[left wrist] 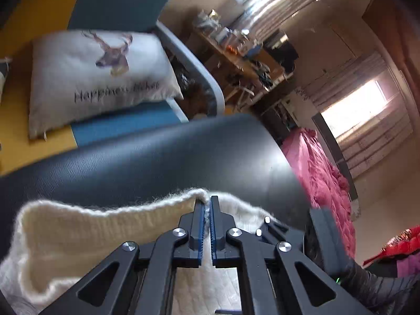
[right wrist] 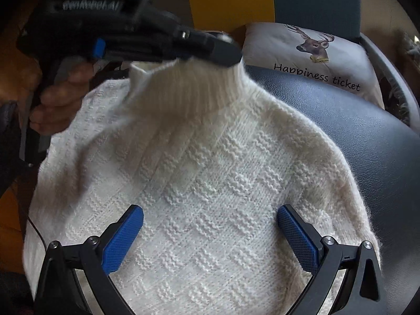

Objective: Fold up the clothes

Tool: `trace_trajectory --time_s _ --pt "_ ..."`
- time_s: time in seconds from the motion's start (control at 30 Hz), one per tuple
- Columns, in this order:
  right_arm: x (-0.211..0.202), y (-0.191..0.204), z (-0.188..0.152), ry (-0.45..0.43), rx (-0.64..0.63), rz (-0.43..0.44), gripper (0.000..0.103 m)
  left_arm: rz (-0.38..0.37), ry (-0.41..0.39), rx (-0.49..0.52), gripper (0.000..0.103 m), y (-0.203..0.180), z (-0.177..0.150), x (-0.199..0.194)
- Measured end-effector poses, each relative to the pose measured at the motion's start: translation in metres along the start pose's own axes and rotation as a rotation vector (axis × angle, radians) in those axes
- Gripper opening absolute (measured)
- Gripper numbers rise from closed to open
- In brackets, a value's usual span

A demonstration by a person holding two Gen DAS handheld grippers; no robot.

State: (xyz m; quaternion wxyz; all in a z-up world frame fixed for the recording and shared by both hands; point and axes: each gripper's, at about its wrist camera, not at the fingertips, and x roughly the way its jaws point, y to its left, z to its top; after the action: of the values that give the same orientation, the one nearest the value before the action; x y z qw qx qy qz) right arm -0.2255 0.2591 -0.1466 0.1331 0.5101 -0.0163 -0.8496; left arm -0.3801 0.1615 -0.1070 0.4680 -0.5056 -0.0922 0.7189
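Observation:
A white knitted turtleneck sweater (right wrist: 204, 178) lies spread on a dark leather seat (right wrist: 354, 136). My left gripper (left wrist: 207, 202) is shut on the rim of the sweater's ribbed collar (left wrist: 105, 225) and holds it up; the same gripper shows in the right wrist view (right wrist: 225, 50) at the collar's top (right wrist: 189, 86). My right gripper (right wrist: 210, 228) is open and empty, its blue pads (right wrist: 123, 239) spread just above the sweater's body.
A white cushion with a deer print (right wrist: 315, 52) leans on a yellow and blue sofa back (right wrist: 231, 0) behind the seat. In the left wrist view a cluttered desk (left wrist: 244, 55) and a pink bedspread (left wrist: 320, 173) lie beyond the seat (left wrist: 157, 162).

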Motion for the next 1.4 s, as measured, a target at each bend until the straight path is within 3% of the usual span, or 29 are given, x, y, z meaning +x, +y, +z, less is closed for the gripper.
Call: trace_trajectory --time_s 0.17,0.2,0.27,0.43,0.53,0.67,0.73,0.8,0.93,1.1,1.2,1.27,1.33,1.37,1.4 --pt "0.003 0.008 -0.008 -0.029 -0.045 -0.067 0.103 0.271 0.113 -0.018 0.003 0.022 0.000 0.041" --pt "0.003 0.007 -0.010 -0.042 -0.045 -0.064 0.103 0.280 0.110 -0.033 0.003 0.026 0.000 0.041" --pt "0.001 0.005 -0.013 -0.061 -0.043 -0.049 0.103 0.252 0.077 -0.079 0.018 0.029 0.000 0.025" --pt "-0.004 0.005 -0.014 -0.027 -0.063 -0.034 0.103 0.216 -0.065 -0.158 0.023 0.029 -0.019 -0.053" --pt "-0.023 -0.002 -0.006 -0.023 0.051 0.109 0.103 0.262 -0.125 -0.179 0.023 0.033 -0.054 -0.092" --pt "-0.051 -0.002 0.031 -0.162 0.207 0.408 0.103 0.356 -0.158 -0.204 0.023 0.041 -0.104 -0.112" --pt "-0.048 0.006 0.058 -0.190 0.269 0.522 0.103 0.373 -0.181 -0.218 0.023 0.046 -0.118 -0.119" --pt "-0.030 0.018 0.089 -0.157 0.299 0.601 0.103 0.395 -0.193 -0.217 0.023 0.049 -0.127 -0.121" --pt "0.020 0.026 0.133 -0.080 0.381 0.579 0.103 0.405 -0.173 -0.222 0.023 0.062 -0.140 -0.119" --pt "0.068 0.028 0.156 0.029 0.407 0.544 0.103 0.409 -0.177 -0.191 0.023 0.064 -0.154 -0.115" --pt "0.088 0.036 0.163 0.059 0.422 0.649 0.103 0.407 -0.193 -0.190 0.023 0.065 -0.157 -0.114" --pt "0.095 0.042 0.169 0.034 0.434 0.712 0.103 0.414 -0.199 -0.182 0.022 0.063 -0.159 -0.113" --pt "0.096 0.040 0.171 -0.068 0.484 0.801 0.103 0.431 -0.198 -0.172 0.022 0.061 -0.159 -0.111" --pt "0.100 0.038 0.172 -0.101 0.510 0.818 0.103 0.440 -0.198 -0.167 0.022 0.060 -0.160 -0.111" --pt "0.106 0.035 0.174 -0.100 0.529 0.782 0.103 0.448 -0.198 -0.162 0.022 0.059 -0.160 -0.110"
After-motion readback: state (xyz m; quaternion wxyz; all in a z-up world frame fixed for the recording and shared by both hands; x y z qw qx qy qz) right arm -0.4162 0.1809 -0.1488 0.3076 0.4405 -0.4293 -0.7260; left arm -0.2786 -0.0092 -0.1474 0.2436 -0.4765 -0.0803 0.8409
